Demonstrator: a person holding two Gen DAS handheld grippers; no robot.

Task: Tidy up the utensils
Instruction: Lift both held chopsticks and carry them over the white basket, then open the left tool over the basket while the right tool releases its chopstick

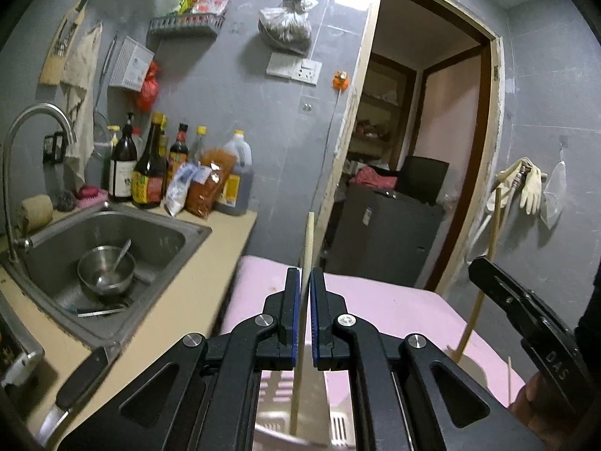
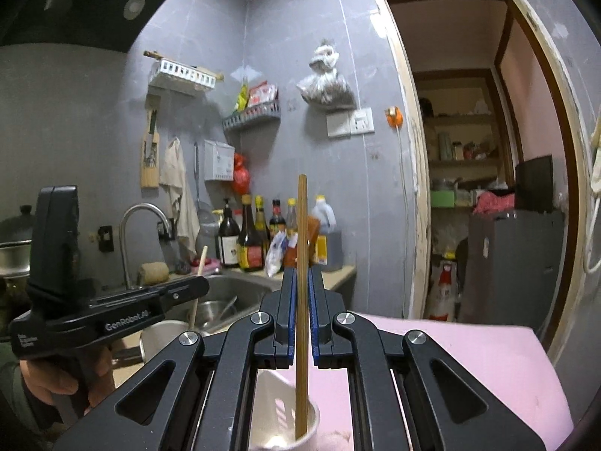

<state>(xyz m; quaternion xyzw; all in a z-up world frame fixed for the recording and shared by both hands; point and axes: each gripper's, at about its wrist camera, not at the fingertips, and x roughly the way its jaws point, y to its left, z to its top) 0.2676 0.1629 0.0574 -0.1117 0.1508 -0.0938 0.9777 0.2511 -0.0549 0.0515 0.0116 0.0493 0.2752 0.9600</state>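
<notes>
My left gripper is shut on a pale wooden chopstick that stands nearly upright. Its lower end reaches into a pale slotted holder just below the jaws. My right gripper is shut on a darker brown chopstick, also upright, with its tip inside a white slotted cup. Each view shows the other gripper from the side: the right gripper with its chopstick, and the left gripper with its chopstick over a pale container.
Both holders stand on a pink surface. To the left lie a steel sink with a bowl and spoon, a knife on the counter, and sauce bottles. A doorway opens behind.
</notes>
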